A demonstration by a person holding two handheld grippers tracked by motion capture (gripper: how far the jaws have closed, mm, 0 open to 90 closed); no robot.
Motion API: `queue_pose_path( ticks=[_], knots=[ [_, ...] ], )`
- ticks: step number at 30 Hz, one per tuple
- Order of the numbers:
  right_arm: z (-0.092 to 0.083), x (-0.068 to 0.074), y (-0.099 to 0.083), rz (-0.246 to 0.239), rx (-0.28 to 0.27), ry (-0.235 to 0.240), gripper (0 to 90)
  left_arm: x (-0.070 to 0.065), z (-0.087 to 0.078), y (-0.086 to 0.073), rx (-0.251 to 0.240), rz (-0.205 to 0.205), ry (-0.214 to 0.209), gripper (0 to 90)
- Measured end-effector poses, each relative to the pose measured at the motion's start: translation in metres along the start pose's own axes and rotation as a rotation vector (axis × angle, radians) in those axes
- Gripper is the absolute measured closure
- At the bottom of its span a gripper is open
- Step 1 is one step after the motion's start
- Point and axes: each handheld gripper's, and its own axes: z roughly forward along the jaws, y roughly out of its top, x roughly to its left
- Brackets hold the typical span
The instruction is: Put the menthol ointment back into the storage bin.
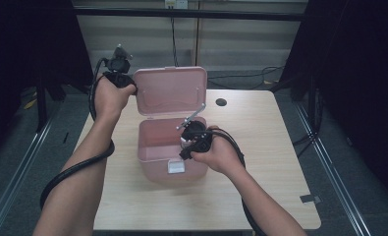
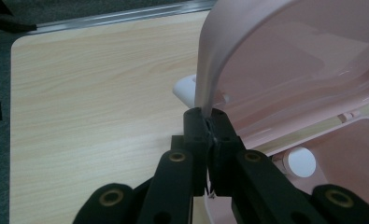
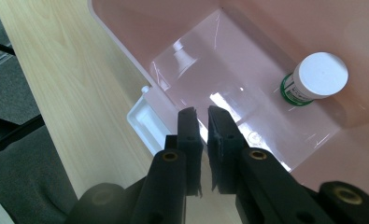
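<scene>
A pink plastic box (image 1: pixel 152 156) stands on the table with its lid (image 1: pixel 169 91) raised upright behind it. My left gripper (image 1: pixel 132 88) is shut on the lid's left rim; in the left gripper view the jaws (image 2: pixel 209 123) pinch the edge of the curved lid (image 2: pixel 289 56). My right gripper (image 1: pixel 185 145) hangs over the box's front right part and points down into it. Its jaws (image 3: pixel 203 116) stand shut with a thin slit and nothing between them. A small bottle (image 3: pixel 318 77) with a white cap and a green label stands inside the box (image 3: pixel 229 70).
A white latch (image 1: pixel 176 166) sits on the box's front wall, also seen as the latch (image 3: pixel 147 120) beside my right jaws. The wooden table (image 1: pixel 270 147) has a round hole (image 1: pixel 221 102) behind the box and a bit of tape (image 1: pixel 309 199) near its right front corner.
</scene>
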Motion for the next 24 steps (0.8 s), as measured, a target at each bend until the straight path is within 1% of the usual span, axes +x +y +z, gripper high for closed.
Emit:
queue_pose_path(
  ticks=[11,15,24],
  knots=[
    [0.000,-0.001,0.002,0.007,0.010,0.005,83.8,-0.001,-0.003,-0.004,-0.005,0.007,-0.003,87.9],
    [0.000,0.000,0.003,0.007,0.017,-0.002,83.7,-0.002,-0.005,-0.007,-0.014,0.012,-0.002,87.8],
    [0.000,-0.001,0.003,0.008,0.022,-0.001,83.7,-0.003,-0.007,-0.012,-0.031,0.013,-0.004,87.6]
  ],
)
